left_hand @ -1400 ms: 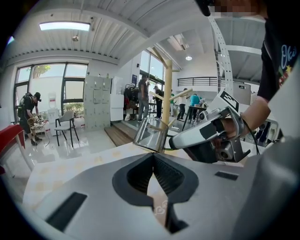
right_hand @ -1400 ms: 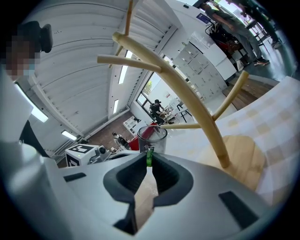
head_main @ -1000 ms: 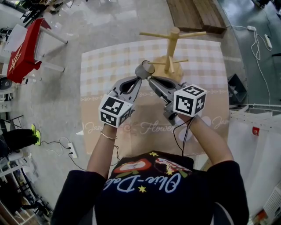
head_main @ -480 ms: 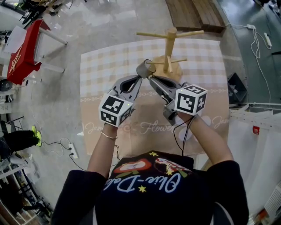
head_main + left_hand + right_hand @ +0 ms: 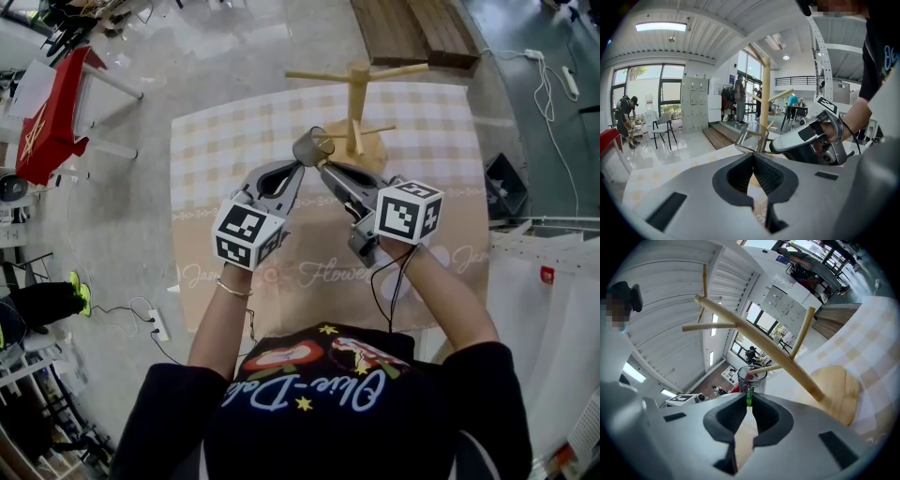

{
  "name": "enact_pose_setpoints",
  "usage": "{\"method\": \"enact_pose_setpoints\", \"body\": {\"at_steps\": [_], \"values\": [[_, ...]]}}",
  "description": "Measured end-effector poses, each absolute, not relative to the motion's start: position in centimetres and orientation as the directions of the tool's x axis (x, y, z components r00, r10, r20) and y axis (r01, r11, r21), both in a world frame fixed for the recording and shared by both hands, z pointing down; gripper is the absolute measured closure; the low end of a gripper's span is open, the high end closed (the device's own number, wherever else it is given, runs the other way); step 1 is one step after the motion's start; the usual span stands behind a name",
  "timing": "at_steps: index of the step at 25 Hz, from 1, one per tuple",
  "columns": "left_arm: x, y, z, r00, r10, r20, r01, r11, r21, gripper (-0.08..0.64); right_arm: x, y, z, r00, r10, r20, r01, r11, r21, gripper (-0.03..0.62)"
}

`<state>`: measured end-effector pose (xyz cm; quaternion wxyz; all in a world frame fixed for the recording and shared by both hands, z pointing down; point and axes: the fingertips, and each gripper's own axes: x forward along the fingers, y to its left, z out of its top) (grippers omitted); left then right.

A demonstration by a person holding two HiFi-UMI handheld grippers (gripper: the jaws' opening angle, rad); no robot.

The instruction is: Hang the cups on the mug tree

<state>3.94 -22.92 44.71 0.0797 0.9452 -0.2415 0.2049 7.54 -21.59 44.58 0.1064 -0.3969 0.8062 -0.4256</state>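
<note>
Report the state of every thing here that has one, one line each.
glass cup: off the table, tilted, held between both tools, not yet on a peg.
left tool: shut, apparently pinching the glass cup's wall.
right tool: shut on the glass cup's green handle.
mug tree: upright on the table, all visible pegs bare.

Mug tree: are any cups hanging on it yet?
None yet: the pale wooden mug tree has bare pegs. In hand: a clear glass cup, the right gripper pinching its green handle, the left gripper closed on its wall. To do: hooking it on a peg.
</note>
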Motion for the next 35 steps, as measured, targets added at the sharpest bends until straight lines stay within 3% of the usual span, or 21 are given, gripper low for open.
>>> {"method": "enact_pose_setpoints", "body": {"at_steps": [35], "values": [[5.0, -23.9, 43.6, 0.799, -0.430, 0.420, -0.478, -0.878, 0.009, 0.551, 8.8, -22.1, 44.5, -0.623, -0.776, 0.101, -0.452, 0.252, -0.856, 0.551]]}}
